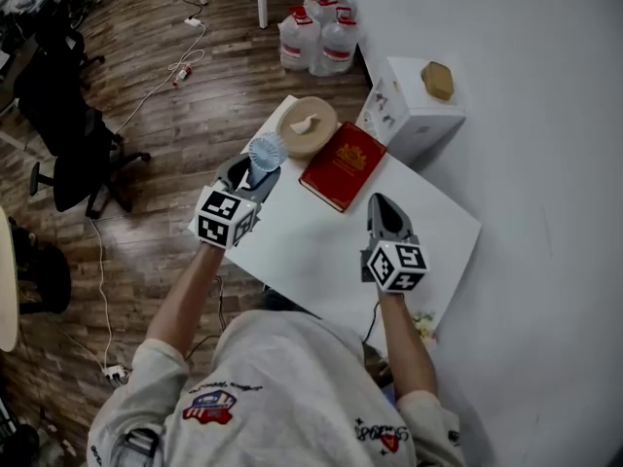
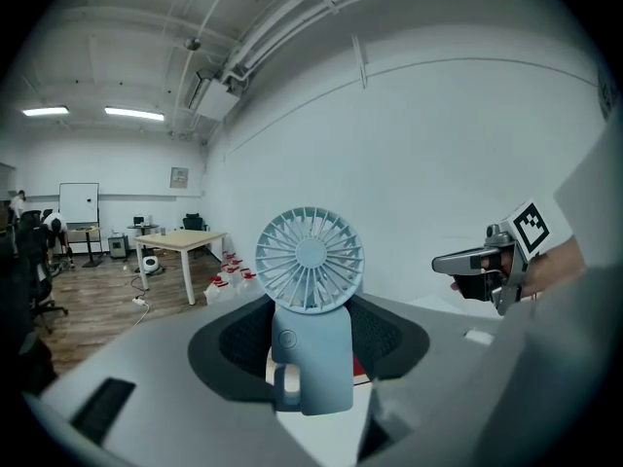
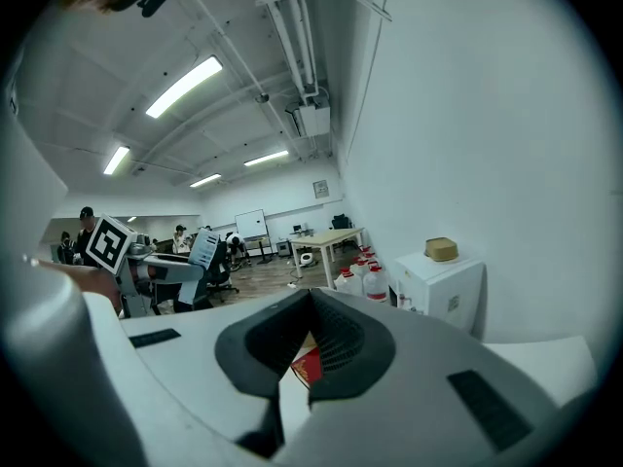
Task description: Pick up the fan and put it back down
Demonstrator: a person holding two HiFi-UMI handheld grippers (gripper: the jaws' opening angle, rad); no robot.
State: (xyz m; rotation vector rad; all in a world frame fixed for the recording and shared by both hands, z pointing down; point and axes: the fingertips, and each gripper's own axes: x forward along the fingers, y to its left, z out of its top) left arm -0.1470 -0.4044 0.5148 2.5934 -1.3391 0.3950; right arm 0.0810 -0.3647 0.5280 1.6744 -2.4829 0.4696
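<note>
A small light-blue hand-held fan (image 1: 266, 152) stands upright with its handle between the jaws of my left gripper (image 1: 255, 175), which is shut on it above the left end of the white table (image 1: 321, 251). In the left gripper view the fan (image 2: 310, 261) fills the middle, its round grille above the pads, and the left gripper (image 2: 311, 339) clamps the handle. My right gripper (image 1: 383, 205) hovers over the table's right half, apart from the fan. Its tips (image 3: 311, 298) meet with nothing between them. The right gripper (image 2: 487, 266) also shows at the right edge of the left gripper view.
A red book (image 1: 342, 164) lies on the table's far side beside a round tan dish (image 1: 307, 125). A white cabinet (image 1: 414, 115) with a tan object on top stands behind. Water bottles (image 1: 316, 37) sit on the wood floor; an office chair (image 1: 78, 154) is at the left.
</note>
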